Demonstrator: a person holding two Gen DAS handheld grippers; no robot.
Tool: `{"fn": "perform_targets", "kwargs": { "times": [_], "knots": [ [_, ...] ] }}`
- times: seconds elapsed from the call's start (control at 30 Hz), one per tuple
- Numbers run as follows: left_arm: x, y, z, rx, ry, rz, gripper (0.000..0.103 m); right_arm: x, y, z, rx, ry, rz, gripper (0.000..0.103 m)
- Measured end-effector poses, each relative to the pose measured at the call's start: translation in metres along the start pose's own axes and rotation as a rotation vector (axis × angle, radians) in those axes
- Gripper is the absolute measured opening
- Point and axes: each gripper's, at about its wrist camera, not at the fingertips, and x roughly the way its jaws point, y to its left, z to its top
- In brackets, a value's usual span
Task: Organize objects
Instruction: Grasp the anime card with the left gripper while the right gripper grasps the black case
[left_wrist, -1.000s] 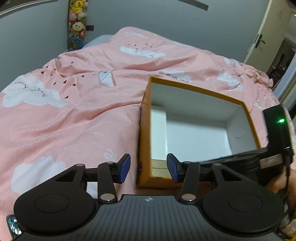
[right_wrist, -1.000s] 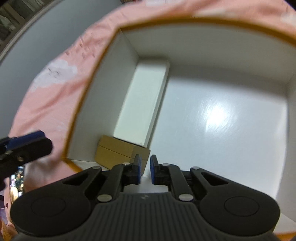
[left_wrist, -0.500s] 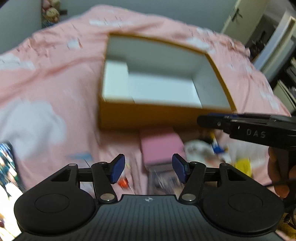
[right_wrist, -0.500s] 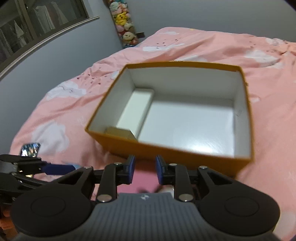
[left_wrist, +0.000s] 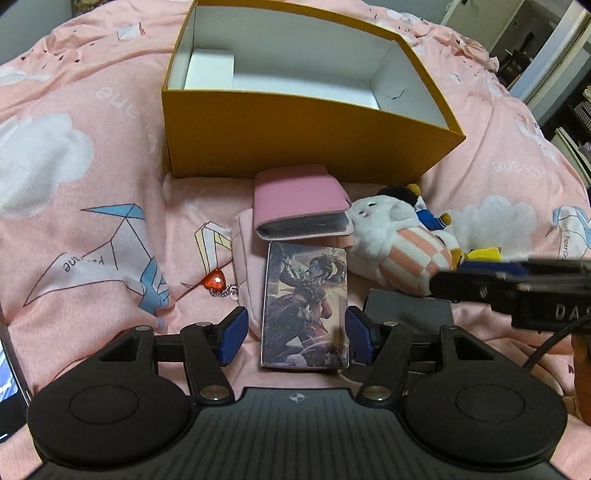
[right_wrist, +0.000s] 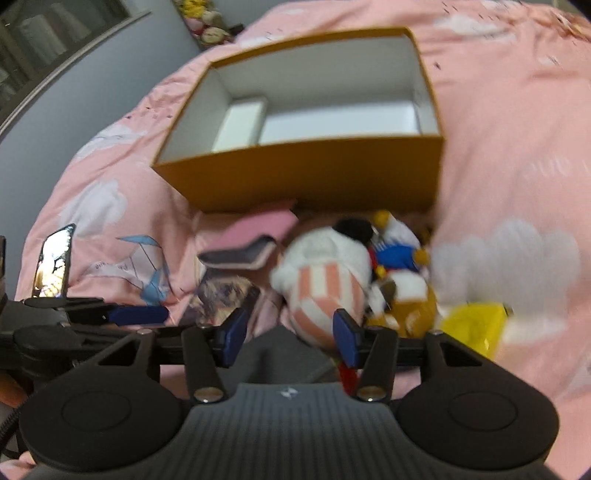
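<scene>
Both claws over clutter on bed, orange box (left_wrist: 306, 122) beyond.

L→R, left wrist view: phone (left_wrist: 9, 391) at far edge; bedspread (left_wrist: 92, 229) print reads "Paper Crane" (upside down); red gem charm (left_wrist: 215, 281); left claw (left_wrist: 295, 334) jaws apart & opening, picture card box (left_wrist: 306, 306) betw. pads, not pressed; pink wallet (left_wrist: 301, 205) just behind it; striped plush (left_wrist: 402, 243). Right claw (right_wrist: 286, 334) marked "DAS", jaws apart & opening, striped plush partly betw. them, contact unclear (blur). Box holds white insert (left_wrist: 210, 72).
</scene>
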Motion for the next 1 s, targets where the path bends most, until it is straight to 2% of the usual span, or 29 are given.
{"fn": "perform_targets", "kwargs": {
  "times": [0.2,0.33,0.5,0.57,0.63,0.77,0.9,1.0],
  "knots": [
    [0.002,-0.005,-0.001,0.016,-0.002,-0.005,0.074,0.012,-0.025,-0.015,0.175,0.116,0.011,0.059],
    [0.003,-0.004,-0.002,0.012,-0.001,-0.006,0.074,0.028,-0.039,-0.026,0.294,0.194,0.114,0.07],
    [0.006,-0.002,-0.002,0.0,0.006,-0.013,0.076,0.038,-0.044,-0.032,0.372,0.229,0.18,0.068],
    [0.008,-0.003,-0.002,0.001,0.01,-0.018,0.076,0.039,-0.043,-0.033,0.378,0.23,0.189,0.065],
    [0.009,-0.003,-0.002,0.002,0.013,-0.022,0.077,0.037,-0.041,-0.033,0.378,0.216,0.191,0.056],
    [0.012,-0.002,0.0,0.0,0.02,-0.022,0.078,0.027,-0.036,-0.029,0.356,0.175,0.19,0.05],
    [0.015,-0.003,0.001,0.017,0.032,-0.021,0.079,0.013,-0.024,-0.023,0.296,0.121,0.17,0.042],
    [0.019,-0.004,0.003,0.022,0.041,-0.016,0.079,-0.005,-0.016,-0.016,0.213,0.061,0.118,0.039]
  ]
}}
